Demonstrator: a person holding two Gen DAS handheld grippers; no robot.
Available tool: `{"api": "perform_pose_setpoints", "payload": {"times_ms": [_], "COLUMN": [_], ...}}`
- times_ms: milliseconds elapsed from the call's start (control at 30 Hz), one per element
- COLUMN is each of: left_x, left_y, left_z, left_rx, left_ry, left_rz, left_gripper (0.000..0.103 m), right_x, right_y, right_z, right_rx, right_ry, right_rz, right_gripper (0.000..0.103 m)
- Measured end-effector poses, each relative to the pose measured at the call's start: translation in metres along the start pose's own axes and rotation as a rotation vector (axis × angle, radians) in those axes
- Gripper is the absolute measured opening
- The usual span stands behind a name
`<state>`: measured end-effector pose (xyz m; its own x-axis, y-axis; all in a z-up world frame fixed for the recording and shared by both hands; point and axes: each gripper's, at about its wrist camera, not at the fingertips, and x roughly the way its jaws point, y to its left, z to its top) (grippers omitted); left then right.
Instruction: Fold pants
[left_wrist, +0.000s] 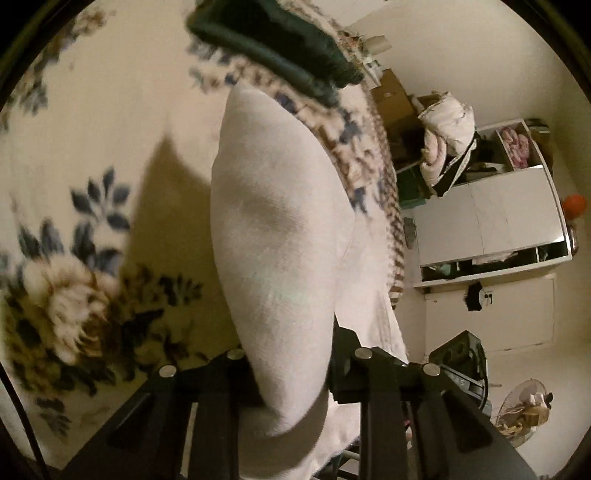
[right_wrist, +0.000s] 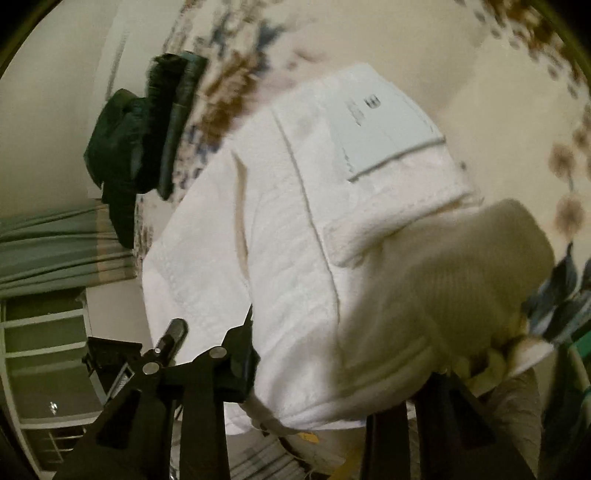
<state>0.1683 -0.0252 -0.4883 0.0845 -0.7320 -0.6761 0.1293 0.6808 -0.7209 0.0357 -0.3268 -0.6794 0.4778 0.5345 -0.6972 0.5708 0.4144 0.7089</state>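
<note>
White pants occupy the centre of both wrist views, raised off a bed covered by a floral blanket.

1. Left gripper: the fingers are closed most of the way onto a rounded fold of the pants. Cloth fills the gap between them and hangs past the lower edge of the left wrist view. A shadow of the raised cloth falls on the blanket to the left of it.

2. Right gripper: the jaws stand wider apart, with a thick bunch of the pants packed between them. The left finger is visible against the cloth; the opposite finger is largely covered by a shaded fold, so contact on that side cannot be confirmed in detail.

3. Pants, right wrist view: the fabric extends away from the gripper across the blanket. A sewn label with a small dark mark lies near the far end, bordered by stitched seams. The lettering is too blurred to read.

4. Surroundings: a dark green garment lies on the blanket at the far edge of the bed, apart from the pants. A white cabinet stands against the wall beyond the bed, with bundled bedding above it. A fan sits low near the wall.
</note>
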Motion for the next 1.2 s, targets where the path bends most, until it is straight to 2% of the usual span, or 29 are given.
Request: {"api": "perform_pose_setpoints", "payload": {"times_ms": [133,233,300,367,400,433,467,500,533,567,633,700,733,767,800,833,867,967,1100,1200], "left_x": [-0.029,-0.037,-0.019,0.007,0.015,0.016,0.015,0.018,0.020,0.022,0.027,0.032,0.034,0.033,0.033,0.030,0.026,0.014,-0.006,-0.014], "left_y": [0.003,0.044,0.078,0.123,0.141,0.153,0.159,0.168,0.171,0.173,0.169,0.161,0.154,0.148,0.140,0.130,0.124,0.099,0.060,0.029], "left_z": [0.016,0.028,0.029,0.026,0.022,0.019,0.016,0.015,0.013,0.013,0.014,0.014,0.014,0.016,0.017,0.020,0.021,0.024,0.033,0.047], "left_rx": [0.024,-0.003,-0.030,-0.091,-0.130,-0.151,-0.161,-0.176,-0.186,-0.187,-0.169,-0.148,-0.122,-0.104,-0.083,-0.059,-0.048,-0.018,0.022,0.044], "left_ry": [-0.032,-0.038,0.000,0.099,0.126,0.127,0.123,0.127,0.129,0.126,0.127,0.125,0.113,0.109,0.104,0.096,0.093,0.071,0.035,0.002], "left_rz": [-0.018,0.002,0.071,0.115,0.089,0.047,0.026,-0.001,-0.023,-0.034,-0.043,-0.055,-0.066,-0.061,-0.053,-0.047,-0.040,-0.043,-0.076,-0.092], "left_gripper": [0.020,0.020,0.021,0.030,0.041,0.052,0.061,0.068,0.069,0.069,0.069,0.067,0.056,0.046,0.032,0.026,0.024,0.020,0.020,0.020], "right_x": [-0.012,0.012,0.045,0.077,0.087,0.091,0.093,0.095,0.097,0.098,0.105,0.117,0.117,0.113,0.111,0.108,0.102,0.081,0.041,0.017], "right_y": [0.040,0.044,0.023,-0.009,-0.027,-0.037,-0.046,-0.051,-0.057,-0.057,-0.047,-0.026,-0.019,-0.013,-0.011,-0.010,-0.011,0.009,0.038,0.070], "right_z": [-0.003,-0.004,-0.001,-0.001,-0.004,-0.007,-0.012,-0.015,-0.018,-0.018,-0.016,-0.011,-0.012,-0.016,-0.017,-0.017,-0.018,-0.023,-0.023,-0.009], "right_rx": [-0.087,-0.109,-0.064,0.046,0.089,0.104,0.120,0.138,0.157,0.161,0.147,0.095,0.075,0.062,0.060,0.067,0.095,0.070,0.031,-0.011], "right_ry": [-0.033,-0.004,0.053,0.123,0.142,0.145,0.145,0.148,0.134,0.110,0.092,0.092,0.081,0.066,0.053,0.043,0.027,-0.030,-0.085,-0.112], "right_rz": [0.020,0.048,0.008,-0.018,-0.039,-0.018,0.019,0.055,0.103,0.137,0.143,0.075,0.060,0.035,-0.005,-0.007,0.024,0.023,0.065,0.095], "right_gripper": [0.035,0.038,0.055,0.061,0.062,0.065,0.077,0.081,0.084,0.091,0.103,0.103,0.103,0.097,0.075,0.062,0.053,0.045,0.042,0.041]}}
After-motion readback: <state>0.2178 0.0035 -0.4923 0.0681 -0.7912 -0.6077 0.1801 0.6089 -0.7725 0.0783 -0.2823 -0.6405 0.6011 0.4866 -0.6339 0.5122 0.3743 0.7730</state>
